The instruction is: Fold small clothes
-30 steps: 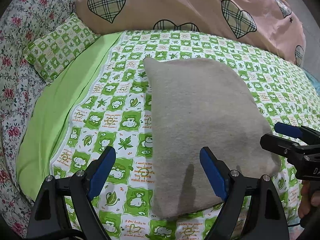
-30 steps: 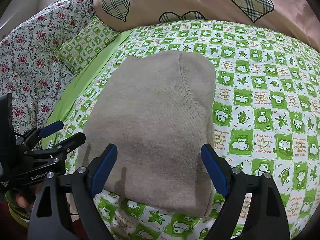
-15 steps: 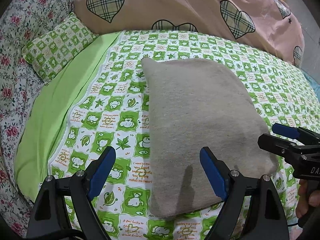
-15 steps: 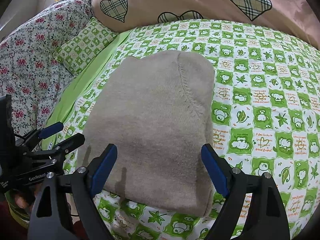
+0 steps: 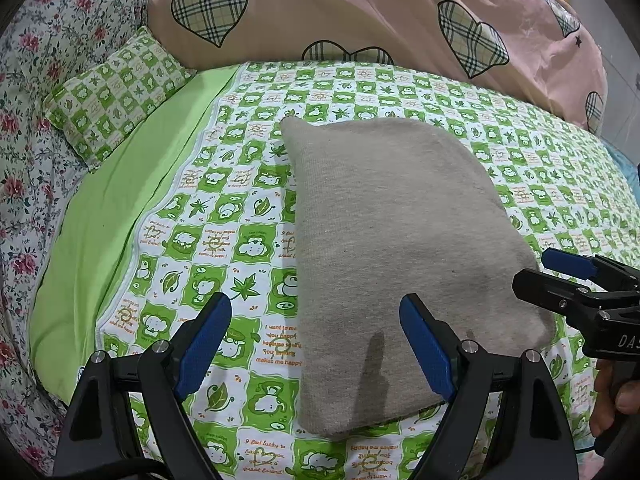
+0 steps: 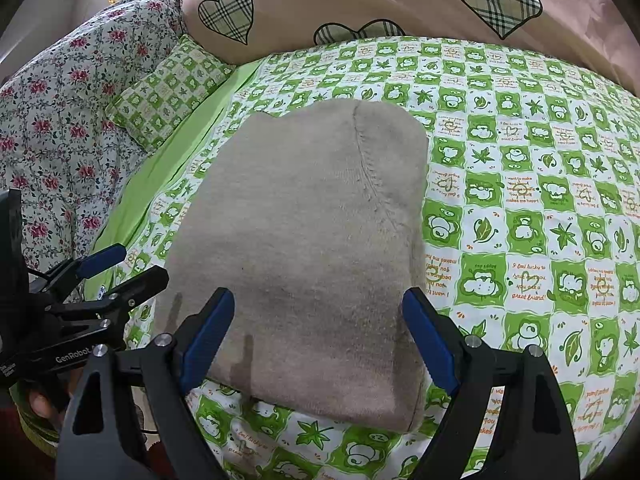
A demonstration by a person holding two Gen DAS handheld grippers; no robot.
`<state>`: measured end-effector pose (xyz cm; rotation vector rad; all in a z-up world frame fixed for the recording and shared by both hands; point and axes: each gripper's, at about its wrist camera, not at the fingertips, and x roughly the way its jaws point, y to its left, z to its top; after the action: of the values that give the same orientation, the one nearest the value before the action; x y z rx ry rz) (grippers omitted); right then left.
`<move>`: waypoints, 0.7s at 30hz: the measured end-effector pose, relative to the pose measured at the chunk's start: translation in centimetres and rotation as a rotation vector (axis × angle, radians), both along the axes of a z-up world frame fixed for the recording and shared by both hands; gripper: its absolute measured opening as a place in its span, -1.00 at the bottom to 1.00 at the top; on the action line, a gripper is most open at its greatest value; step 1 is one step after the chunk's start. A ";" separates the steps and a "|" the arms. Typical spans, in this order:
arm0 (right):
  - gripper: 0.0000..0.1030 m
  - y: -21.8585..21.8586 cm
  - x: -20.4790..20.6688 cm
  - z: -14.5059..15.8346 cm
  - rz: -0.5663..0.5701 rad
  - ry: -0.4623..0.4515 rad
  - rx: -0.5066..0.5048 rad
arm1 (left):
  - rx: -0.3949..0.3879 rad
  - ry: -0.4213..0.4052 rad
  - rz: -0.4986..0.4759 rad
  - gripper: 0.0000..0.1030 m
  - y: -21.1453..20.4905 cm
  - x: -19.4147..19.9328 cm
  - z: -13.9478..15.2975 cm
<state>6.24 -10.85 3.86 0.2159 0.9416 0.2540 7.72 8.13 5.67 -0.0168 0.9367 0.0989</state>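
Observation:
A beige knit garment [image 5: 396, 236] lies folded flat as a compact rectangle on the green checked bedsheet [image 5: 224, 216]. It also shows in the right wrist view [image 6: 312, 248], with a seam running down its far part. My left gripper [image 5: 316, 344] is open and empty, hovering over the garment's near left corner. My right gripper [image 6: 320, 340] is open and empty, above the garment's near edge. Each gripper shows in the other's view: the right one [image 5: 560, 276] at the garment's right edge, the left one [image 6: 116, 272] at its left edge.
A pink duvet with plaid hearts [image 5: 360, 20] is heaped at the back of the bed. A small green checked pillow [image 5: 116, 92] and a floral quilt [image 5: 28, 128] lie at the left. A plain green strip of sheet [image 5: 132, 184] runs along the left side.
Both grippers have drifted slightly; the garment sits a little lower in both views. Nothing was gripped or released.

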 end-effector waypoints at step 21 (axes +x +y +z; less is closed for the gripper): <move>0.68 -0.1 0.1 0.0 0.003 -0.001 0.003 | -0.005 0.006 -0.001 0.68 0.1 0.1 0.0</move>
<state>6.32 -10.93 3.91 0.2173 0.9409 0.2583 7.80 8.23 5.65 -0.0204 0.9425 0.0957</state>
